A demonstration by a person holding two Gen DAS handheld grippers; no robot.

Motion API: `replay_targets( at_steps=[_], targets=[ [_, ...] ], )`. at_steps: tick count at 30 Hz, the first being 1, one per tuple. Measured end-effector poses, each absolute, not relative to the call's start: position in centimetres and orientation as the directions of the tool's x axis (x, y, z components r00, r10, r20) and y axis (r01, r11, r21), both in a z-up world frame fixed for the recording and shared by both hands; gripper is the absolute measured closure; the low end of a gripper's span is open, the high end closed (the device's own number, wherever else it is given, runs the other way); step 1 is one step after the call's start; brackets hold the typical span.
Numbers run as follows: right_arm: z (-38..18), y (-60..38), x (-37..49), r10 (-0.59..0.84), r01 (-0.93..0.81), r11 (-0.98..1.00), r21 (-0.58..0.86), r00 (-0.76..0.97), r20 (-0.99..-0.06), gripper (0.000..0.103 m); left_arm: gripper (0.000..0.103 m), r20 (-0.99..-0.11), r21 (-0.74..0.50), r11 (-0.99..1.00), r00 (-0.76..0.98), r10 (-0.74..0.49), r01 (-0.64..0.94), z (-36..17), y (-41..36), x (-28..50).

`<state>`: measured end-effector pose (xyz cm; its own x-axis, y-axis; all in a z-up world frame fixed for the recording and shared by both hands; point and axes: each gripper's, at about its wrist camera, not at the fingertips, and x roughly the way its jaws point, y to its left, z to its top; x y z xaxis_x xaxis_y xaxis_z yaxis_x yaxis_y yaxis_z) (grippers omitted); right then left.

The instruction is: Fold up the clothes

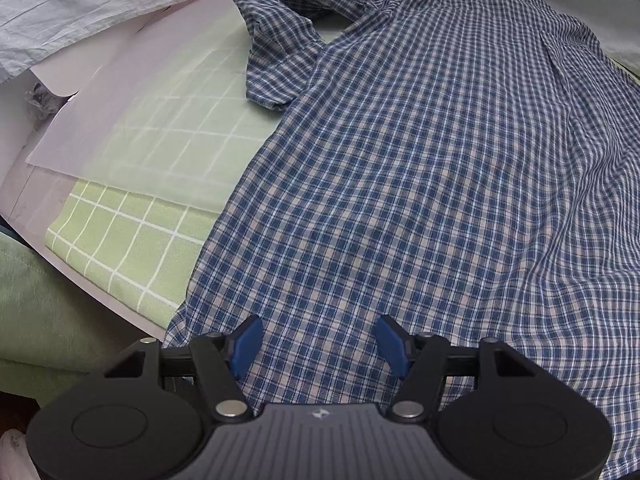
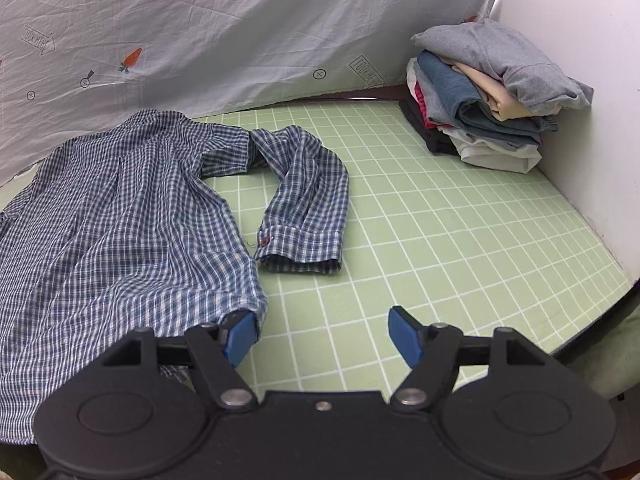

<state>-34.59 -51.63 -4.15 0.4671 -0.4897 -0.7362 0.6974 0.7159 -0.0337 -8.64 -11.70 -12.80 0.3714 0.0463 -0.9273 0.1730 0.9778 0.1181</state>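
The far side of the shirt [image 1: 400,168] ran out of the left wrist view at the right edge, so its full shape could not be seen there. A thin white sheet [image 1: 132,120] covered part of the green mat [image 1: 120,252], and the grid under it looked pale and blurred. At the left edge a dark crumpled thing showed behind the sheet, too small to name.

In the right wrist view the lower hem of the shirt [image 2: 120,216] went under the body of the gripper and was hidden. One sleeve [image 2: 308,196] lay bent on the mat [image 2: 440,240], with its cuff toward the camera.

The left gripper [image 1: 318,340] stood wide apart above the hem, holding nothing; the cloth lay between and under its fingers. The right gripper [image 2: 322,334] was also wide and empty, its left finger [image 2: 240,336] at the corner of the hem and its other finger over bare mat. A pile of folded clothes [image 2: 484,92] sat in the far corner against the white wall [image 2: 580,60], well apart from the shirt. A printed cloth [image 2: 240,40] hung behind.
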Motion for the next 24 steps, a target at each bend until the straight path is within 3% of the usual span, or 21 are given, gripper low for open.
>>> replay_targets(
  at_steps=[20, 23, 24],
  targets=[
    [-5.8, -53.2, -35.3, -0.396, 0.662, 0.749, 0.025, 0.478, -0.785, 0.025, 0.012, -0.910, 0.159, 0.984, 0.400, 0.112, 0.086, -13.3, -11.2, -8.9],
    [-7.7, -53.6, -33.5, -0.346, 0.626, 0.778, 0.042, 0.484, -0.804, 0.028, 0.012, -0.915, 0.157, 0.986, 0.384, 0.121, 0.064, -13.1, -11.2, -8.8],
    [-8.4, -53.7, -32.9, -0.329, 0.612, 0.789, 0.047, 0.486, -0.810, 0.034, 0.013, -0.918, 0.156, 0.986, 0.378, 0.122, 0.060, -13.1, -11.3, -8.8]
  ],
)
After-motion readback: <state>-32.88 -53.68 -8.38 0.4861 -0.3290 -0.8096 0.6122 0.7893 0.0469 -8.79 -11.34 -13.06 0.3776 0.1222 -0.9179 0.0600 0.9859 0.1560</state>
